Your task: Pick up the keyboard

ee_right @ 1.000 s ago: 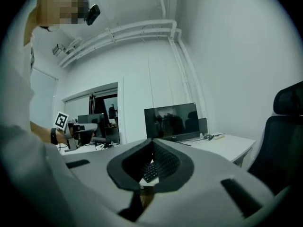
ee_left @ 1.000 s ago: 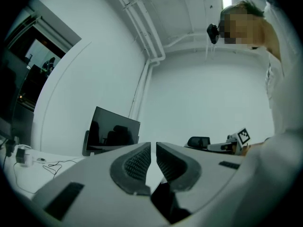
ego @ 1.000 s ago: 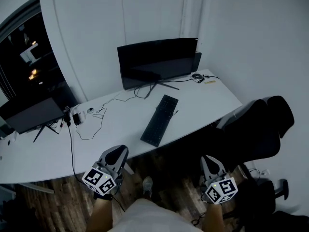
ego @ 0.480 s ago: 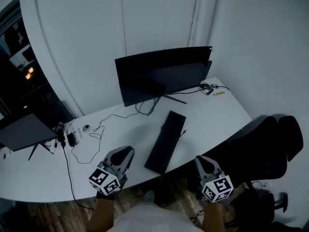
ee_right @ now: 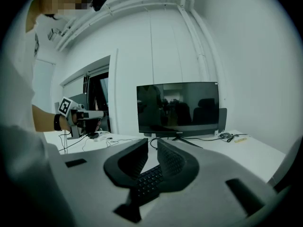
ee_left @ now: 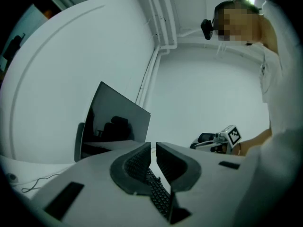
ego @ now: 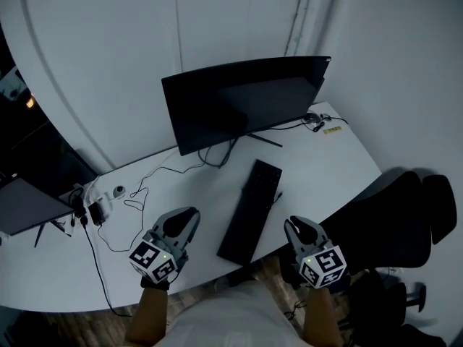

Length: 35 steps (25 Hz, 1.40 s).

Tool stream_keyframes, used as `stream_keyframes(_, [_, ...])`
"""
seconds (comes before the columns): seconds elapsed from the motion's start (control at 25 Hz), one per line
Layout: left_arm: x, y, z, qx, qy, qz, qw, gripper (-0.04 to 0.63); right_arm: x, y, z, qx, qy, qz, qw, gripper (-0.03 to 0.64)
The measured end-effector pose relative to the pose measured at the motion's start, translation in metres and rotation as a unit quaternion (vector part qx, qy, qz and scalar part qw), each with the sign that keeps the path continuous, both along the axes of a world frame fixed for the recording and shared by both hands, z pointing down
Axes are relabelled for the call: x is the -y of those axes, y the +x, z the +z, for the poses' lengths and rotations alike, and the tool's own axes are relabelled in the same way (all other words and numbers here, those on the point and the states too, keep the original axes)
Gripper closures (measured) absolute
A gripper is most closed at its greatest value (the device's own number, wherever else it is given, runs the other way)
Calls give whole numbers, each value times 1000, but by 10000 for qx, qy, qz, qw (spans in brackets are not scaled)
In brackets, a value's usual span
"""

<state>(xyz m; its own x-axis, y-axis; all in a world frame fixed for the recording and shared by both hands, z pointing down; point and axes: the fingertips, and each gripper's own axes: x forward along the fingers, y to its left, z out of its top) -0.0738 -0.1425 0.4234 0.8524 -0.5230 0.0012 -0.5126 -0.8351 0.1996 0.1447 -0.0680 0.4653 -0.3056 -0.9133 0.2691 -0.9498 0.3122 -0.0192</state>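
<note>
A long black keyboard (ego: 252, 210) lies at a slant on the white desk (ego: 329, 157), its near end at the front edge. My left gripper (ego: 182, 219) hovers over the desk left of that near end, shut and empty. My right gripper (ego: 295, 228) is right of the near end, at the desk's edge; its jaws are opening, a narrow gap with nothing in it. In the left gripper view the shut jaws (ee_left: 153, 148) point along the keyboard (ee_left: 161, 195). In the right gripper view the keyboard (ee_right: 149, 181) shows below the parted jaws (ee_right: 152, 145).
A large dark monitor (ego: 242, 100) stands behind the keyboard on a splayed foot. Loose cables (ego: 137, 201) and small devices (ego: 94, 207) lie at the left, by a second screen (ego: 22, 204). A black office chair (ego: 394, 212) stands off the desk's right end.
Both grippers have moved forward from over the floor to the desk's front edge, on either side of the keyboard's near end. The desk looks closer.
</note>
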Motion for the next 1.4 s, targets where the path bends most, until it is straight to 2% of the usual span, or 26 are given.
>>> stream_keyframes(0.24, [16, 19, 35, 10, -342, 96, 9994, 563, 32, 1, 35, -81, -369, -178, 9991, 498])
stream_keyframes(0.44, [27, 41, 60, 101, -617, 217, 9978, 563, 62, 1, 67, -110, -755, -470, 9960, 479])
stream_keyframes(0.6, [39, 58, 87, 126, -772, 338, 9964, 563, 91, 6, 93, -378, -1106, -736, 9904, 461])
stream_keyframes(0.8, [54, 78, 102, 219, -961, 329, 9946, 563, 121, 6, 126, -906, -1589, -1227, 9754, 420])
stream_keyframes(1.12, [73, 110, 126, 389, -1114, 432, 9921, 563, 162, 8, 172, -1299, -2041, -1760, 9542, 408])
stream_keyframes(1.4, [90, 126, 144, 536, -1261, 482, 9894, 563, 184, 3, 215, -1575, -2678, -2254, 9234, 374])
